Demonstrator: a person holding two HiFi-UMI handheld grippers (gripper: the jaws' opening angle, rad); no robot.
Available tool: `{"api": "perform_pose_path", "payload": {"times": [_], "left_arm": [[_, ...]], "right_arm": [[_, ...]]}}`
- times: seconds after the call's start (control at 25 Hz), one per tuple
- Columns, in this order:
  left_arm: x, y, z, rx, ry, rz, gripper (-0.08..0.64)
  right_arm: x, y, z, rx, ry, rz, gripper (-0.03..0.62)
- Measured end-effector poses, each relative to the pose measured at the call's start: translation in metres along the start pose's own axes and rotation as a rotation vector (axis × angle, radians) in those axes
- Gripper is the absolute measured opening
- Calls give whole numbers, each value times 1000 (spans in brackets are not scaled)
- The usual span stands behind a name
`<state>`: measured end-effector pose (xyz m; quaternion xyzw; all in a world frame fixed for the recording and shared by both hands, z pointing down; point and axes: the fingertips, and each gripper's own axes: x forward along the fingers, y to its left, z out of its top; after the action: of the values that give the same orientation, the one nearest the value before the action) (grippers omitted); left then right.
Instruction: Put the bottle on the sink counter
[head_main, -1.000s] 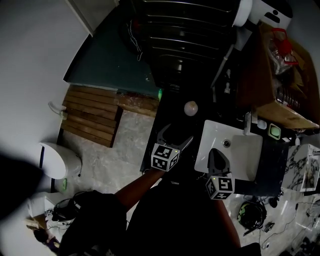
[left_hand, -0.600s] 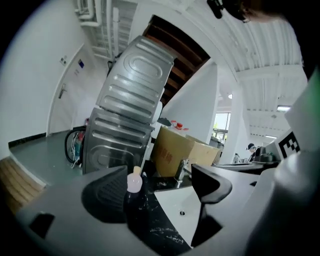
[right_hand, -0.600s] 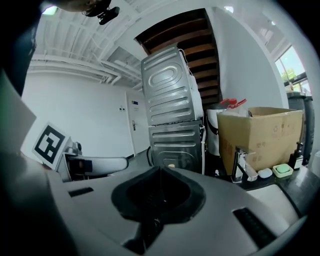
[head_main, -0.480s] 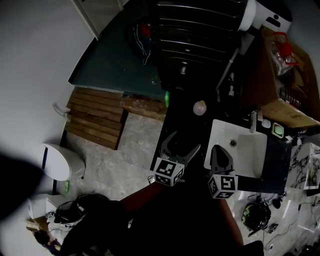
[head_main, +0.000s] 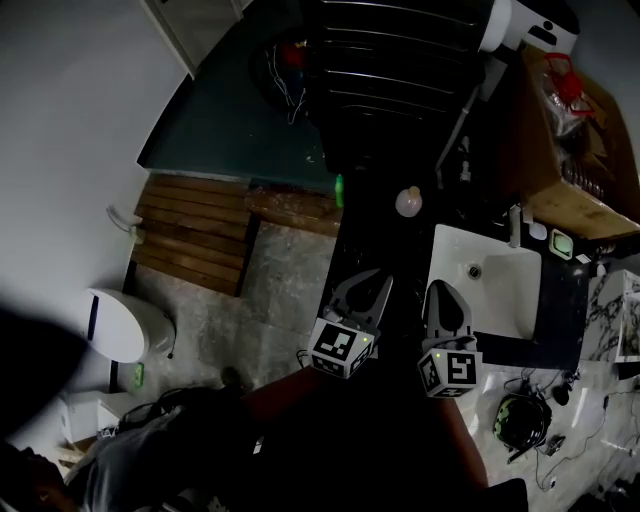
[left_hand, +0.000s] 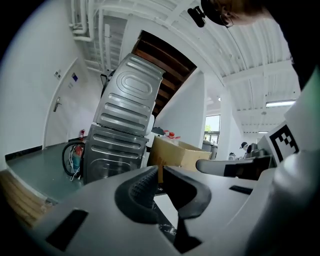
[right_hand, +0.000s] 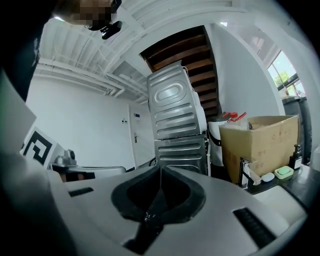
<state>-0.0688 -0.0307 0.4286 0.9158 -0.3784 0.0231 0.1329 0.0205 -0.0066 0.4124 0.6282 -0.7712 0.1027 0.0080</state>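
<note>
A pale round-topped thing (head_main: 408, 202), perhaps the bottle seen from above, stands on the dark counter (head_main: 385, 240) left of the white sink (head_main: 520, 300). A small green thing (head_main: 340, 190) sits at the counter's far left edge. My left gripper (head_main: 368, 282) (left_hand: 160, 169) hangs over the counter's near part. Its jaws have just been closing and now almost touch, with nothing between them. My right gripper (head_main: 445, 288) (right_hand: 160, 167) is shut and empty over the sink's near left corner. Neither gripper touches the round thing.
Stacked grey machines (head_main: 400, 60) (right_hand: 177, 120) stand beyond the counter. A faucet (head_main: 515, 225) (right_hand: 245, 177), a green soap dish (head_main: 560, 243) and a cardboard box (head_main: 580, 150) are by the sink. A wooden slatted platform (head_main: 190, 235) and a white bin (head_main: 125, 325) lie on the floor at left.
The left gripper's jaws have gone from wide apart to almost together. Both grippers have risen and sit a little further right in the head view. The right stays shut.
</note>
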Motion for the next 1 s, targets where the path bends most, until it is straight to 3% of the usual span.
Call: {"api": "perform_pose_path", "payload": {"times": [0.16,0.64,1.0], "left_arm": [[-11,0,3,7,-8,-6,15],[-23,-14,9,107,-6,-53,15],[-22,-9,5,91,6,-48,15]], "right_arm": [[-7,14,-1,-29,-1,-17,40],[-17,20,-2,-63,-4,-54,38],[-11,25,-2,-104,7,-51,38]]}}
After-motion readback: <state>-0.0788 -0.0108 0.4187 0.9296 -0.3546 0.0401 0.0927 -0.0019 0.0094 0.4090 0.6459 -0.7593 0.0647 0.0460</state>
